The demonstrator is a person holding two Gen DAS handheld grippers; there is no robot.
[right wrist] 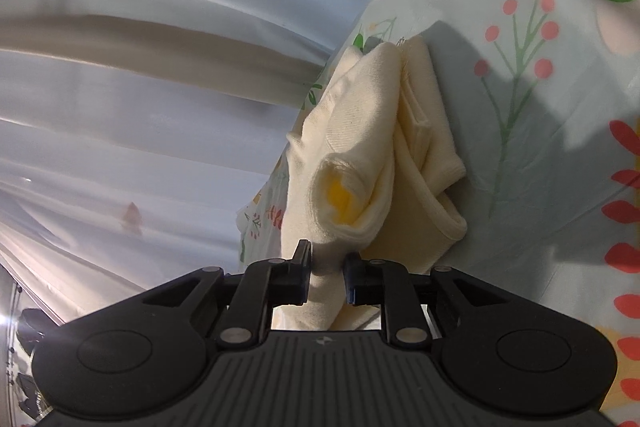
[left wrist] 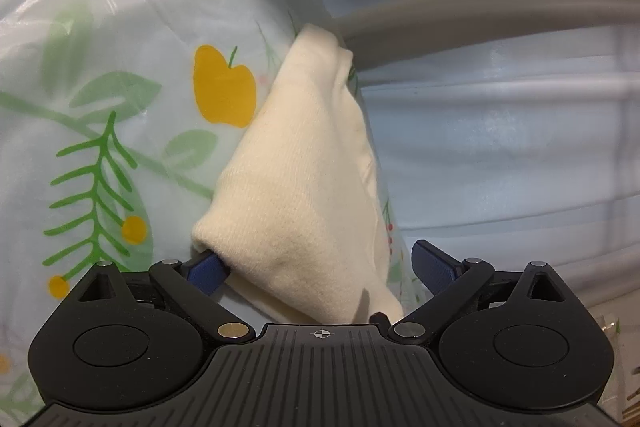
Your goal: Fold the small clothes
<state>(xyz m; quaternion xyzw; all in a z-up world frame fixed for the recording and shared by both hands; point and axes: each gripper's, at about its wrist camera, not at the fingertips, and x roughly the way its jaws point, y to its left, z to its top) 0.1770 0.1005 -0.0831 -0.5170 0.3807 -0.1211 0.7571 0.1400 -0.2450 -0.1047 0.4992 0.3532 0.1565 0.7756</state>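
The right gripper [right wrist: 328, 267] was pinching a bunched corner of the cream garment [right wrist: 360, 155], its 2 fingers pressed against the fabric with only that fold between them. From there the cloth ran forward and away, its long axis leading up along the edge of the tabletop [right wrist: 520, 155], which was covered in a floral plastic sheet. A ribbed hem curled open just right of the grip, and a rounded opening with a yellow inside sat just ahead of it.

The left gripper [left wrist: 316, 267] was spread wide. Its left finger [left wrist: 206, 269] was tucked under or into the near hem of the garment [left wrist: 304, 163]; its right finger stood clear of the cloth. It pressed on nothing.

The garment lay at the very edge of the tabletop [left wrist: 120, 107], partly folded, narrowing toward its far end, directly ahead of both grippers. Both sat at its near end, so neither was clearly nearer. I judged the coming fold would turn on carrying the near end forward along that long axis, with the right gripper alone having a real hold.
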